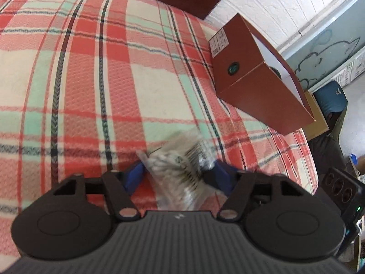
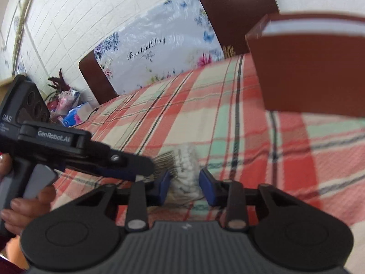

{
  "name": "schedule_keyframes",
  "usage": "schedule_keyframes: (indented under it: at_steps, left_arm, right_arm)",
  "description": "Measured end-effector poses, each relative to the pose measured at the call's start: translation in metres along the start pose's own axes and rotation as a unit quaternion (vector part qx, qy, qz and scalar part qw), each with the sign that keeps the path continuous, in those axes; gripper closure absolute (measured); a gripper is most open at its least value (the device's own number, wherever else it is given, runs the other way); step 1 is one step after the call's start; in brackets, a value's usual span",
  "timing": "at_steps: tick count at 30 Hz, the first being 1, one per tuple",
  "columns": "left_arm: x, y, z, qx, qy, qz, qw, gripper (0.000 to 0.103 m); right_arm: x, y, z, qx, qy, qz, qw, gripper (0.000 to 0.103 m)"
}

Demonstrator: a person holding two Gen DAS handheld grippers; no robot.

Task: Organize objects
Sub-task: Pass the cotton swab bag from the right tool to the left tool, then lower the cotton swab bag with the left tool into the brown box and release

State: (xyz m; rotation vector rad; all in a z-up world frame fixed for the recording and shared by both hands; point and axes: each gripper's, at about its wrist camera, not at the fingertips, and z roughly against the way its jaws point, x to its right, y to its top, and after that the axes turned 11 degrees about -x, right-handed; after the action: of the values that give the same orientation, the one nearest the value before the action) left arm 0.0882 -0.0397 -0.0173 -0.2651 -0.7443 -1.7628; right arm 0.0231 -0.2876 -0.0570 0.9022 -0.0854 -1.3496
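Observation:
A clear plastic bag of cotton swabs (image 1: 180, 169) with a barcode label sits between the blue pads of my left gripper (image 1: 175, 173), which is closed on it above the plaid bedcover (image 1: 91, 80). In the right wrist view the same bag (image 2: 186, 173) lies between the blue pads of my right gripper (image 2: 184, 183), with small gaps at each side. The left gripper (image 2: 127, 162) reaches in from the left and holds the bag's label end. A brown cardboard box (image 1: 257, 77) stands open on the bed's right side and shows close up in the right wrist view (image 2: 312, 70).
A dark wooden headboard (image 2: 235, 11) with a floral plastic cover (image 2: 159, 43) stands against the white brick wall. Clutter (image 2: 66, 105) lies beside the bed at left. The bed's edge drops off at right, near a blue object (image 1: 330, 98) on the floor.

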Motion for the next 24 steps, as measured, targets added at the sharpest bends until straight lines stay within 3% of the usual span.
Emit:
schedule_keyframes:
  at_steps: [1,4,7,11,15,21,24]
  left_arm:
    - [0.000,0.002,-0.001,-0.003,0.006,0.003,1.0000,0.058]
    - [0.008,0.015,0.007,-0.003,-0.012,0.006,0.9999,0.062]
    - [0.053,0.043,0.023,0.030,-0.020,-0.050,0.9981,0.062]
    - [0.123,0.089,0.025,0.067,-0.036,-0.123,0.9895,0.062]
    - [0.181,0.132,-0.004,0.082,-0.037,-0.182,0.9791,0.062]
    - [0.208,0.179,-0.080,0.062,-0.008,-0.193,0.9793,0.061]
    - [0.208,0.187,-0.111,0.058,0.029,-0.184,0.9808,0.060]
  right_arm:
    - [0.002,-0.001,-0.002,-0.005,0.012,-0.012,1.000,0.076]
    - [0.003,-0.004,0.005,0.008,0.022,-0.022,0.999,0.079]
    - [0.003,0.005,0.032,0.065,0.006,-0.015,0.998,0.079]
    - [0.016,0.035,0.082,0.160,-0.041,-0.003,0.986,0.079]
    - [0.054,0.067,0.117,0.216,-0.095,-0.008,0.972,0.079]
    - [0.130,0.109,0.108,0.207,-0.140,-0.046,0.967,0.079]
    - [0.154,0.123,0.087,0.180,-0.165,-0.064,0.968,0.074]
